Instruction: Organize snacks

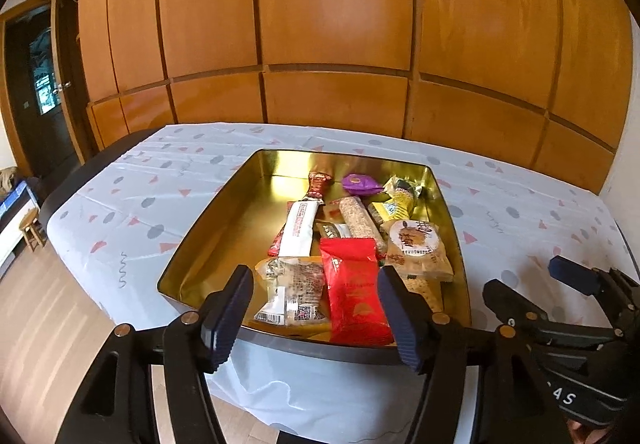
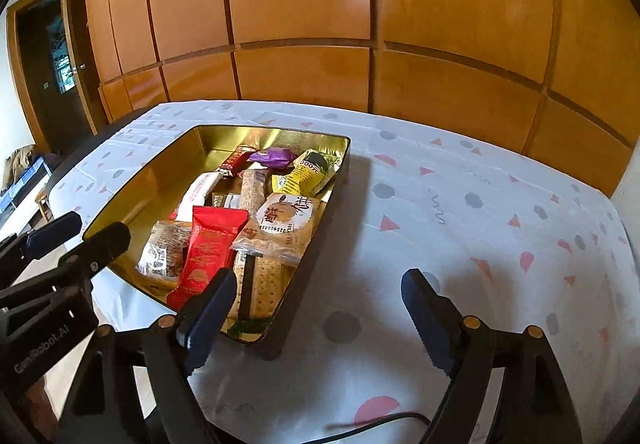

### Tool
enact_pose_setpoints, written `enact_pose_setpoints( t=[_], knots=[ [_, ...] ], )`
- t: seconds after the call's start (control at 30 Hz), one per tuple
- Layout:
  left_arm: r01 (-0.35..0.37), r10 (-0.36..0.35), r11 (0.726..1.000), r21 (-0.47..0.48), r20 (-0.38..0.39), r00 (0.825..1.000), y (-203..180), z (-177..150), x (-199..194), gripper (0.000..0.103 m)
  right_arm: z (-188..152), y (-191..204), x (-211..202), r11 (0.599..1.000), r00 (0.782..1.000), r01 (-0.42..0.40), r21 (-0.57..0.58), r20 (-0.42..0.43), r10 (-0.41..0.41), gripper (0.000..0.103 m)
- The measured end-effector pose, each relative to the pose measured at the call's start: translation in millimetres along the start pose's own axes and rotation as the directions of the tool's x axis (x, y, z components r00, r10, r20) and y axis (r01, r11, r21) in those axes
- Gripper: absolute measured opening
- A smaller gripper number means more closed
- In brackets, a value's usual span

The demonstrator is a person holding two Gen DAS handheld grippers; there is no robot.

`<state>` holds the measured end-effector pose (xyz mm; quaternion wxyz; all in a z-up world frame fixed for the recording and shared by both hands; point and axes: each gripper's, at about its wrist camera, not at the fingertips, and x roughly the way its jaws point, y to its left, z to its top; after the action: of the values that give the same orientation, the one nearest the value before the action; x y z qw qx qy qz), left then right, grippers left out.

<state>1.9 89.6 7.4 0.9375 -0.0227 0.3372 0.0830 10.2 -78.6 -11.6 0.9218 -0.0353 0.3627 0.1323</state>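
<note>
Both grippers are angled down at the gold tin (image 1: 224,211) sitting on the table (image 1: 120,195), side by side. The left gripper (image 1: 316,308) hovers over the tin's near edge with its jaws spread wide and nothing pinched; the red packet (image 1: 354,292) just shows between them, lying in the tin with the other snacks. The right gripper (image 2: 320,316) is also wide apart and empty, above the tin's near right corner.

A home is suggested — wooden wardrobe doors (image 1: 332,3), a patterned tablecloth (image 2: 480,203), a small stool (image 1: 32,230) — nothing industrial.
</note>
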Motion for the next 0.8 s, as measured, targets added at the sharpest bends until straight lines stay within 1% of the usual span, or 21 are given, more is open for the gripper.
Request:
enact_pose_setpoints(
  t=[0.1, 0.2, 0.37, 0.8],
  knots=[
    [-0.029, 0.029, 1.000, -0.004, 0.000, 1.000, 1.1, -0.1, 1.9, 0.065, -0.7, -0.8, -0.9, 1.000, 1.000, 0.001, 0.005, 0.004, -0.001, 0.085],
    [-0.056, 0.055, 0.998, 0.003, 0.015, 0.998, 1.1, -1.1, 1.1, 0.065, -0.9, -1.2, -0.8, 1.000, 1.000, 0.000, 0.006, 0.007, 0.000, 0.086],
    [-0.029, 0.029, 0.999, -0.028, 0.014, 0.999, 6.8, -0.4, 1.1, 0.065, -1.2, -0.4, -0.3, 1.000, 1.000, 0.000, 0.000, 0.010, 0.000, 0.086],
    [-0.032, 0.033, 0.998, -0.045, 0.026, 0.999, 10.8, 1.7, 0.6, 0.065, -0.8, 6.9, 0.9, 1.000, 1.000, 0.006, -0.026, 0.010, -0.006, 0.086]
  ],
)
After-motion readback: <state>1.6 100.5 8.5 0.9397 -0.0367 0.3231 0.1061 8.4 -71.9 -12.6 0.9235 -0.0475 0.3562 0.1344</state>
